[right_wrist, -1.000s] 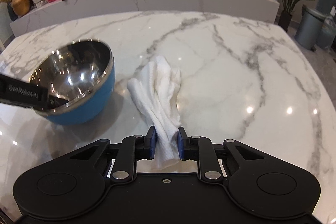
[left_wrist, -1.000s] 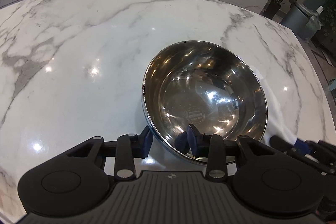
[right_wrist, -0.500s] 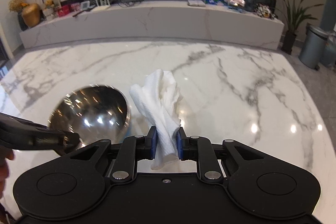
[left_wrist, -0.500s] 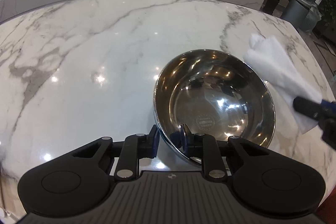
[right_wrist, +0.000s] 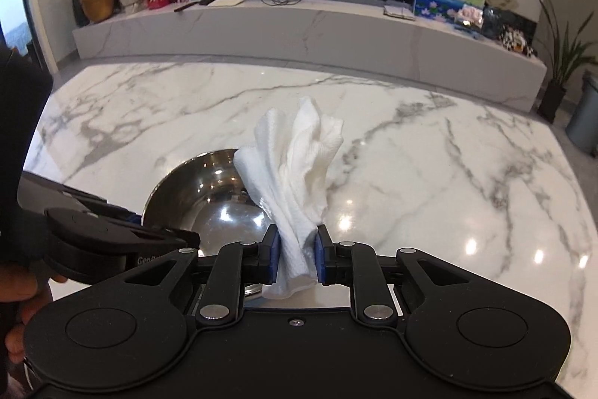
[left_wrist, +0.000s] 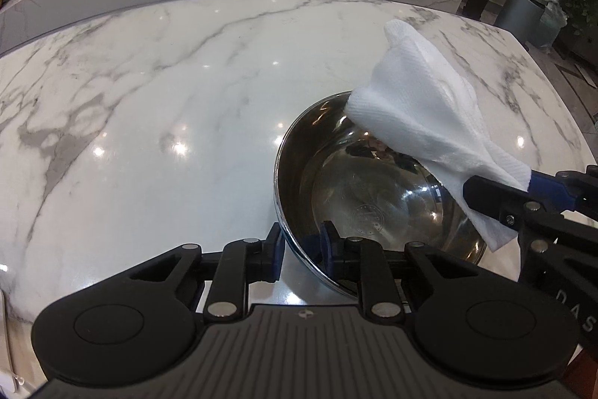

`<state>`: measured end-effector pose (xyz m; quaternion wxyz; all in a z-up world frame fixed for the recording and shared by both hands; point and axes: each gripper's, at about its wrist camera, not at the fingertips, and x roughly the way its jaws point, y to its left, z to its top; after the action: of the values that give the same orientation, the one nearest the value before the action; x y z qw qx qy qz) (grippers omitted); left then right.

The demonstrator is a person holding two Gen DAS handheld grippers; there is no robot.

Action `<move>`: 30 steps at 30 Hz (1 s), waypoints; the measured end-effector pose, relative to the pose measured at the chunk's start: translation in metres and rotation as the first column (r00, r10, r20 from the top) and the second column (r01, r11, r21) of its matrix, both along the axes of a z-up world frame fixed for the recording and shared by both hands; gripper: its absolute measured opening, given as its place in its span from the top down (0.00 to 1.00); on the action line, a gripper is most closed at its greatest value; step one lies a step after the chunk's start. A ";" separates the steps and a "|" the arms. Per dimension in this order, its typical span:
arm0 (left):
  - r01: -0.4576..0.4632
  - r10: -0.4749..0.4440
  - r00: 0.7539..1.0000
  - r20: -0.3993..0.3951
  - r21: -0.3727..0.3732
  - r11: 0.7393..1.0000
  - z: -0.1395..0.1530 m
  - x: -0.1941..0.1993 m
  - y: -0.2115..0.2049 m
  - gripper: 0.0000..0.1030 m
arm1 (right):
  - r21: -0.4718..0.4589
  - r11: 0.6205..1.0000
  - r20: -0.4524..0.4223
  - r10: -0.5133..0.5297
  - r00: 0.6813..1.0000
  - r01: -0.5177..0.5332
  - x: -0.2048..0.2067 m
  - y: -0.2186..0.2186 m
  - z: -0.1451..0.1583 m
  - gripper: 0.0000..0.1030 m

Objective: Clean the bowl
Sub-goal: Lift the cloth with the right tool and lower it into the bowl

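The left gripper (left_wrist: 301,243) clamped the near rim of the bowl (left_wrist: 373,182). The right gripper (right_wrist: 297,258) gripped the white cloth (right_wrist: 295,171), which had risen off the marble table (left_wrist: 149,122) to above the bowl ahead of the fingers. Judgement: wiping was imminent.

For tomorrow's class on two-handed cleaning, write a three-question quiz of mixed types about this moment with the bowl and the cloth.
1. True or false: the left gripper clamps the steel bowl by its rim.
2. What does the right gripper hold? A sponge; B white cloth; C nothing.
3. Fill in: the bowl sits on a ___ table.

Key: 1 true; 2 B; 3 marble.
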<state>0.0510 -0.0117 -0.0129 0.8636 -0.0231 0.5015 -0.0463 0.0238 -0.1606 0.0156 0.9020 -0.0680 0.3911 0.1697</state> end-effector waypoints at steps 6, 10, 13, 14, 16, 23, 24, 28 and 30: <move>0.040 -0.040 0.999 0.031 -0.005 0.999 0.006 -0.002 -0.009 0.82 | 0.025 0.999 -0.056 0.026 0.998 -0.025 -0.001 0.002 -0.006 0.85; 0.054 -0.054 0.998 0.045 0.013 0.998 0.009 -0.004 -0.014 0.83 | 0.032 0.999 -0.075 0.036 0.997 -0.034 0.000 0.001 -0.007 0.85; 0.062 -0.062 0.996 0.056 0.009 0.998 0.012 -0.005 -0.016 0.84 | 0.033 0.999 -0.067 0.041 0.997 -0.039 -0.001 -0.002 -0.003 0.85; 0.065 -0.065 0.996 0.058 0.010 0.998 0.013 -0.004 -0.017 0.84 | 0.034 0.999 -0.064 0.043 0.997 -0.041 -0.002 -0.003 -0.002 0.84; 0.069 -0.070 0.995 0.064 0.024 0.997 0.014 -0.005 -0.020 0.84 | 0.034 0.998 -0.059 0.046 0.997 -0.044 -0.002 -0.006 0.000 0.81; 0.070 -0.072 0.995 0.063 0.037 0.997 0.014 -0.004 -0.022 0.84 | 0.036 0.998 -0.039 0.059 0.997 -0.057 -0.004 -0.013 0.007 0.63; 0.070 -0.072 0.995 0.064 0.036 0.997 0.015 -0.004 -0.021 0.84 | 0.034 0.997 -0.035 0.066 0.997 -0.065 -0.002 -0.013 0.008 0.63; 0.073 -0.075 0.995 0.067 0.038 0.997 0.017 -0.005 -0.021 0.87 | 0.015 0.994 -0.026 0.113 0.993 -0.113 0.004 -0.009 0.006 0.65; 0.072 -0.074 0.995 0.067 0.037 0.997 0.018 -0.004 -0.020 0.89 | 0.002 0.989 -0.029 0.145 0.989 -0.145 0.008 -0.005 0.003 0.66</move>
<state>0.0467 -0.0315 0.0052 0.8783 0.0118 0.4729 -0.0697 0.0321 -0.1654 0.0188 0.8815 -0.0939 0.3980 0.2359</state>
